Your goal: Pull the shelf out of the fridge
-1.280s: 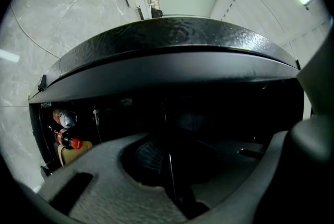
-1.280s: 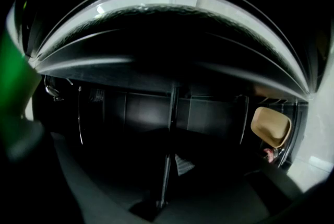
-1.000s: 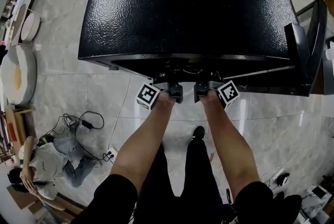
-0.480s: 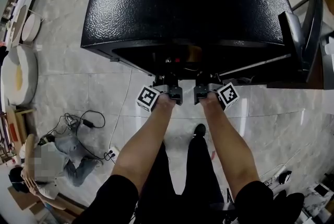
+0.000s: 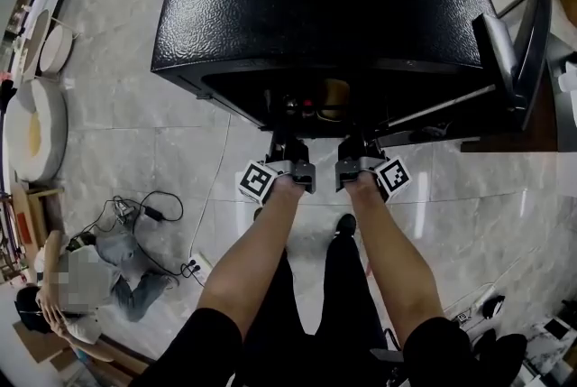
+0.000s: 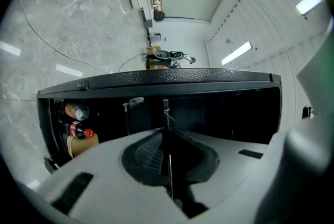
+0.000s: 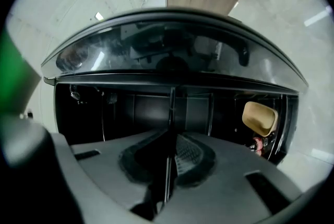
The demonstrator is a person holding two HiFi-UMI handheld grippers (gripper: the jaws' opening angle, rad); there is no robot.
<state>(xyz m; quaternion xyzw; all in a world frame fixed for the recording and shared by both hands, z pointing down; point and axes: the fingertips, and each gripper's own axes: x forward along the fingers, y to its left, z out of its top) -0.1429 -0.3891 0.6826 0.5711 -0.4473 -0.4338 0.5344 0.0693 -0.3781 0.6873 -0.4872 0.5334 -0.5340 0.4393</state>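
The black fridge (image 5: 315, 6) stands open below me, its door (image 5: 518, 51) swung out to the right. My left gripper (image 5: 288, 144) and right gripper (image 5: 358, 144) reach side by side into the dark opening at its front edge. In the left gripper view the shelf (image 6: 168, 165) shows edge-on as a thin line, and the left gripper (image 6: 168, 137) is shut on it. The right gripper (image 7: 171, 139) is likewise shut on the shelf's thin edge (image 7: 170, 108). In the head view the shelf itself is lost in the dark opening.
Red-capped bottles and a can (image 6: 77, 119) stand inside the fridge at one side, beside a tan container (image 7: 259, 117). A person (image 5: 81, 281) crouches on the tiled floor at the lower left, near cables (image 5: 144, 214). Round cushions (image 5: 32, 128) lie at the far left.
Both grippers have drawn back from the fridge toward me, still side by side. More of the fridge's inside now shows beyond them.
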